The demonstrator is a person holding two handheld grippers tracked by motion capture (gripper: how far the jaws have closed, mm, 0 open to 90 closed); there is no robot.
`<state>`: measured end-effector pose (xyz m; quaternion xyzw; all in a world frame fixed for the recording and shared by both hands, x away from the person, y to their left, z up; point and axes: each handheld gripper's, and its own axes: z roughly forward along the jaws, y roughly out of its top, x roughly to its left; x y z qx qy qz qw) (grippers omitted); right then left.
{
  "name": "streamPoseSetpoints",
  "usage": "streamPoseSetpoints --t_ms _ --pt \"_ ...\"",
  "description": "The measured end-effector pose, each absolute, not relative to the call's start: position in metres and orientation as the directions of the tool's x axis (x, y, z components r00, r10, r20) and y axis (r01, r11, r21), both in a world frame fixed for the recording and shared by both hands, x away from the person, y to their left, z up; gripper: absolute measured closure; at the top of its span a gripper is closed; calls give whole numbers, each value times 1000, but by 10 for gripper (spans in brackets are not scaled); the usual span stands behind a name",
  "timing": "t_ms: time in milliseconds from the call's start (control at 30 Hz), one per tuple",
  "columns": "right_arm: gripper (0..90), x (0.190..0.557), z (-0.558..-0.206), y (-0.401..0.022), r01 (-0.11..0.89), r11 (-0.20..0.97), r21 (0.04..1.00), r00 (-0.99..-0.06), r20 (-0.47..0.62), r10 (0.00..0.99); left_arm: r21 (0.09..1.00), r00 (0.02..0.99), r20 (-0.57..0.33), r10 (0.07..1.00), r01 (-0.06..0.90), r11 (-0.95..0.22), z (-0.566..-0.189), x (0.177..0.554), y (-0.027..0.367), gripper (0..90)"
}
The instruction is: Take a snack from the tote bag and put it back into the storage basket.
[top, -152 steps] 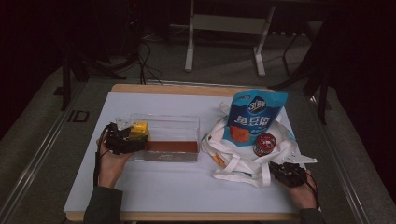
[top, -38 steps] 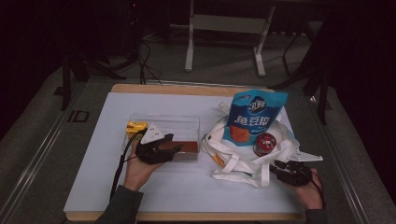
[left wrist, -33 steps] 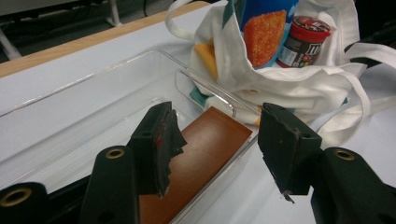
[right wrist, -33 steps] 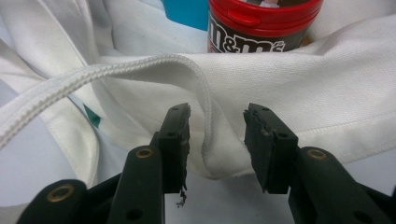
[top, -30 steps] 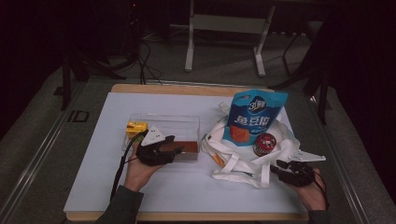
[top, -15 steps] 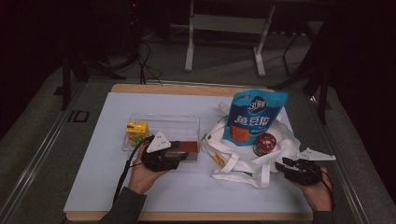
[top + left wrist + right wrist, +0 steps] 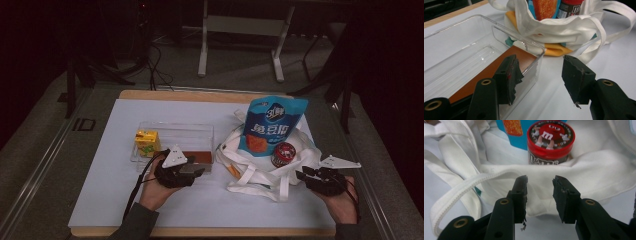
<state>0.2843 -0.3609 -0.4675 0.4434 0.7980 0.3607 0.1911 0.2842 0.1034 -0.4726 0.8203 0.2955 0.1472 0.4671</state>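
On the bench (image 7: pixel 100 200), a white tote bag (image 7: pixel 260 165) lies open at the right, with a blue snack pouch (image 7: pixel 272 125) and a red-lidded candy jar (image 7: pixel 284 153) in its mouth. A clear tray (image 7: pixel 172 132) stands at the left; it holds a yellow juice box (image 7: pixel 146 142) at its far left end and a brown bar (image 7: pixel 202 157) along its near wall.

Right hand-held gripper (image 7: pixel 306 174): positioned at the bag's near right edge. Its jaws have just been closing and now stand at a moderate gap, with nothing pressed between the pads. In the right gripper view, the right hand-held gripper (image 7: pixel 539 182) points at the zippered bag rim (image 7: pixel 499 173), which runs across just beyond the fingertips. The candy jar (image 7: pixel 551 140) stands upright directly ahead, behind that rim, lid facing the camera.

Left hand-held gripper (image 7: pixel 196 172): positioned at the tray's near right corner. In the left gripper view, the left hand-held gripper (image 7: pixel 540 67) stands with jaws moderately open and empty; one jaw is level with the tray wall (image 7: pixel 534 47), the other over bare bench.

Governing relation: the jar lies straight ahead of the right gripper, with only the fabric rim between them. The right hand is the nearer by far. The jar's long axis is vertical, so a grasp across its sides appears feasible once the jaws clear or press down the rim. The present gap looks narrower than the jar; widening is probably required first.
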Motion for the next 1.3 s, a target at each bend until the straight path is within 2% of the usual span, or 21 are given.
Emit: streamPoseSetpoints --t_ms 300,667,1033,1300 --pt "648 288 -462 -357 561 409 720 -553 -42 832 848 792 -45 609 352 -396 -482 280 99 463" --pt "655 293 -455 -357 546 391 741 -553 -31 833 857 818 -40 574 324 -402 -492 274 88 468" --pt "653 302 -451 -355 540 372 755 -546 -22 838 835 842 -12 539 305 -458 -513 273 75 475" --pt "658 312 -447 -348 535 368 761 -551 -16 834 826 838 -40 544 333 -454 -530 278 75 442"
